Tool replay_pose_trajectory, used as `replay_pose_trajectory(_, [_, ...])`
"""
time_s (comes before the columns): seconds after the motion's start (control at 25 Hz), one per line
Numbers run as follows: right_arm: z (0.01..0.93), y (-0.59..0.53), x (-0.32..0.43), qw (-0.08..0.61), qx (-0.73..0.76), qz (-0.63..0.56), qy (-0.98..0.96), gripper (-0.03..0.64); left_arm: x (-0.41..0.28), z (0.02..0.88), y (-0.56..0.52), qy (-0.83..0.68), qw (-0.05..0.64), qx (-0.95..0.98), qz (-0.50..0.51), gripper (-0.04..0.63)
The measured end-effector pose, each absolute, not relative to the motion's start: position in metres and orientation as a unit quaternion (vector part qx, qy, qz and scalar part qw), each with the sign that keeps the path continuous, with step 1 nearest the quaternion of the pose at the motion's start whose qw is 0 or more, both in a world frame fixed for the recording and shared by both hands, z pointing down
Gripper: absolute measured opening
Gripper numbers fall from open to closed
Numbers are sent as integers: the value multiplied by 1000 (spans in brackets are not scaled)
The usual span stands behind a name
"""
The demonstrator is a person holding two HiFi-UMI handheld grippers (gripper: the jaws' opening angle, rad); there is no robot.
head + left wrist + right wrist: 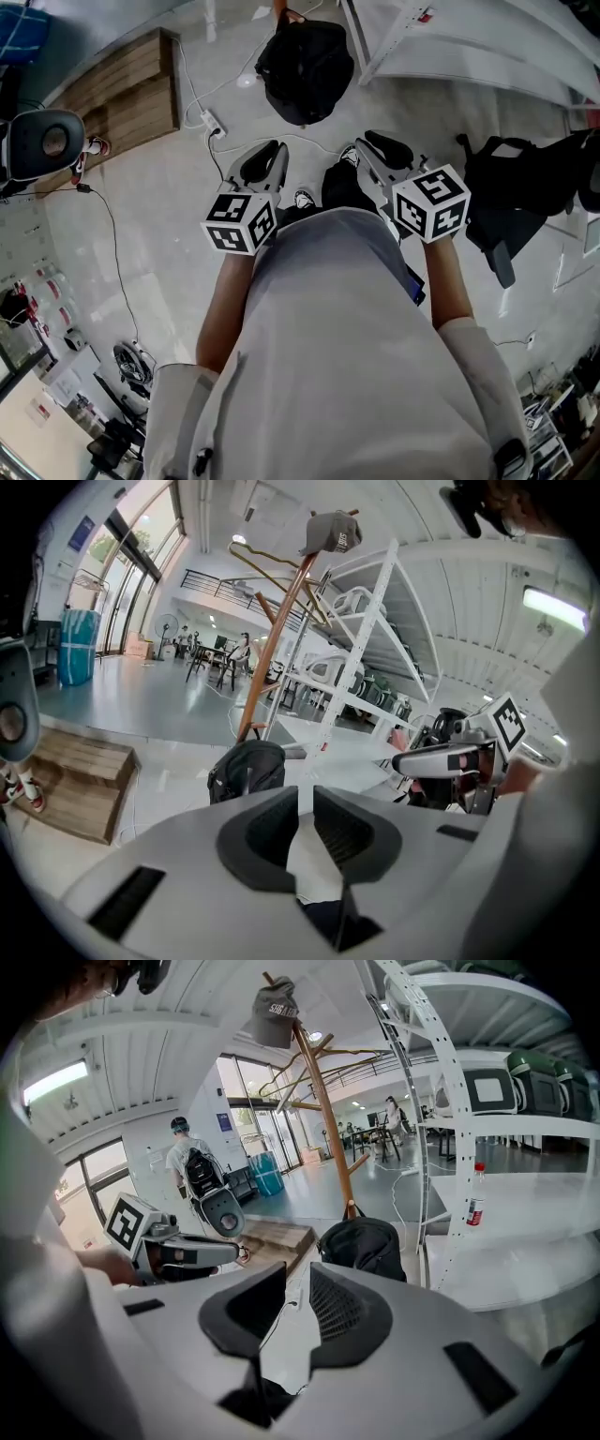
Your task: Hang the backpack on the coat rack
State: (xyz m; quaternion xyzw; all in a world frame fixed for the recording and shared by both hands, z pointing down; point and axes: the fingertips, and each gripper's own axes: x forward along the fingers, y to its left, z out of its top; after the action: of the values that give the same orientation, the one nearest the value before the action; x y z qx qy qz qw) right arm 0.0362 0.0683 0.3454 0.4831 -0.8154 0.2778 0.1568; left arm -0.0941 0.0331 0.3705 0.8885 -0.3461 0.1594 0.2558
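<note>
One cap [274,1014] atop coat rack [323,1101], print illegible; backpack [364,1244] beside base.

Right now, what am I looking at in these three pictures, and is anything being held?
A person holds a grasping tool in each hand: left tool and right tool. One picture looks down from a camera on their head; the other two come from cameras riding on each tool. A black backpack lies on the floor by a coat rack with a cap on top. Nothing is held: the left jaws stand slightly apart, the right jaws are closing on nothing.
</note>
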Motion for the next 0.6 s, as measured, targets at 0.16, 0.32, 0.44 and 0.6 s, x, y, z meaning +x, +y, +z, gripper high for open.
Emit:
replay_pose_trajectory(0.16, [335,73,33,150,496,270,-812,77,-106,361,35,-350,265,887,145,54])
replay_pose_trajectory(0.32, [327,78,30,145,508,261,-808,57,-114,351,38,-352,269,887,127,52])
replay_pose_trajectory(0.44, [319,82,29,149,513,253,-807,30,-117,343,41,-352,266,889,121,49])
replay_pose_trajectory(0.6, [308,87,32,138,522,247,-804,15,-120,334,45,-356,261,890,112,41])
